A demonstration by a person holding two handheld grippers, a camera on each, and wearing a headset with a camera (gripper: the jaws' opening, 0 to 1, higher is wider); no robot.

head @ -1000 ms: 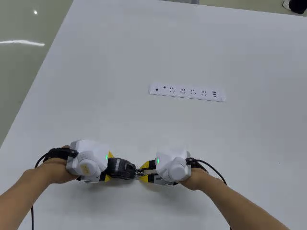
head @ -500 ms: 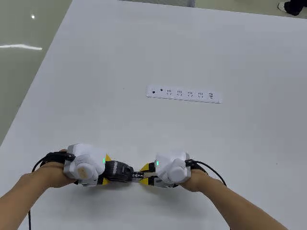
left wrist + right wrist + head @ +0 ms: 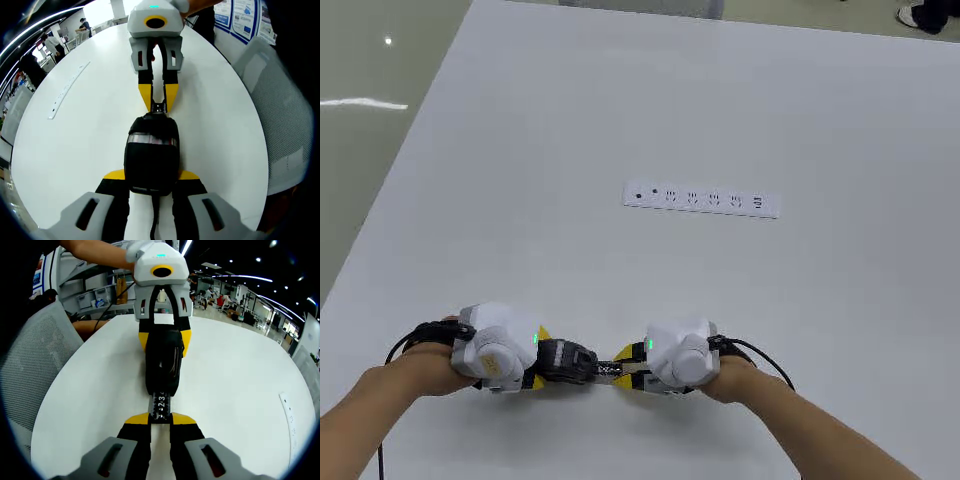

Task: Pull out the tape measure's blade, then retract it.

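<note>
Hardly anything is shifting against a second ago: both tools are staying low by the near edge of the surface (image 3: 620, 120), and the gap between them is looking about the same, perhaps a sliver wider.

The tape measure (image 3: 568, 360) is lying on the surface close to that near edge, left of its middle, with a power strip (image 3: 702, 199) well apart toward the centre. The left tool (image 3: 151, 176) is clenching the black case (image 3: 162, 360) from both flat sides. The right tool (image 3: 161, 419) is pinching the blade (image 3: 161, 404) at its hook (image 3: 158, 106), jaws closed on it, with only a short numbered stretch showing between the case and the yellow tips.

The case is looking hard, compact and probably fairly weighty for its size, so gripping it across the broad sides seems sound. The blade is likely thin, springy steel: stiff along its length, quick to kink if twisted, slick on its painted face, and pulling back under its spring. Holding it at the hook, and drawing straight out in line with the slot, is probably the safest way.
</note>
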